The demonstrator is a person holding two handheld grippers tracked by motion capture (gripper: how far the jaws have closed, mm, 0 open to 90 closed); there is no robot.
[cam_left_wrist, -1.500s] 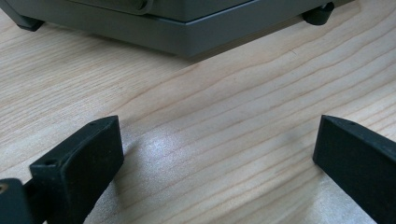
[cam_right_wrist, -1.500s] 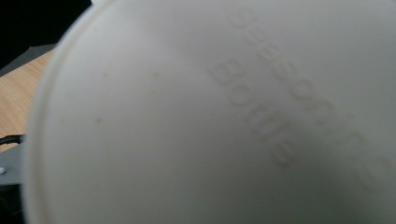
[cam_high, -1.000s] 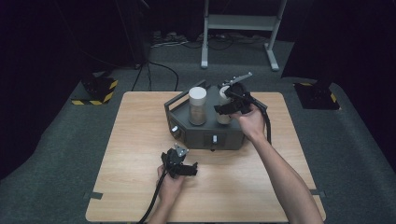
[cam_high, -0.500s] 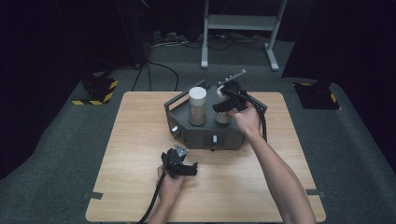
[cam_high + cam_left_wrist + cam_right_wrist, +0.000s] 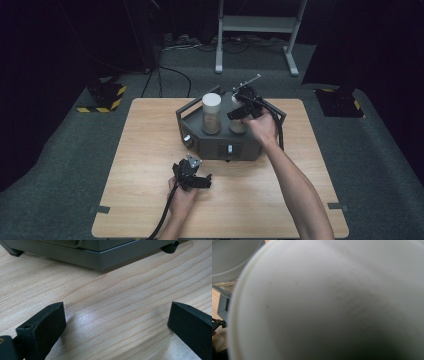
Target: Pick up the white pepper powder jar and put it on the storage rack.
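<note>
Wooden table (image 5: 150, 150) in dark room. Grey box (image 5: 220, 142) holds two jars. Left jar (image 5: 211, 114): brown stuff inside, white lid. Right gripper (image 5: 239, 111) pinches right jar (image 5: 238, 125). Left gripper (image 5: 195, 175) spread wide, nothing inside.

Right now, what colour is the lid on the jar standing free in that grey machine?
White, on the jar's lid; the high view shows it best.

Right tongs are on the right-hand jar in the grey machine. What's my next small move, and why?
Probably a short straight lift. The right tongs sit at the white lid of the right jar, shut, while it stands in the grey machine beside the other jar. The left tongs rest open, apart.
</note>
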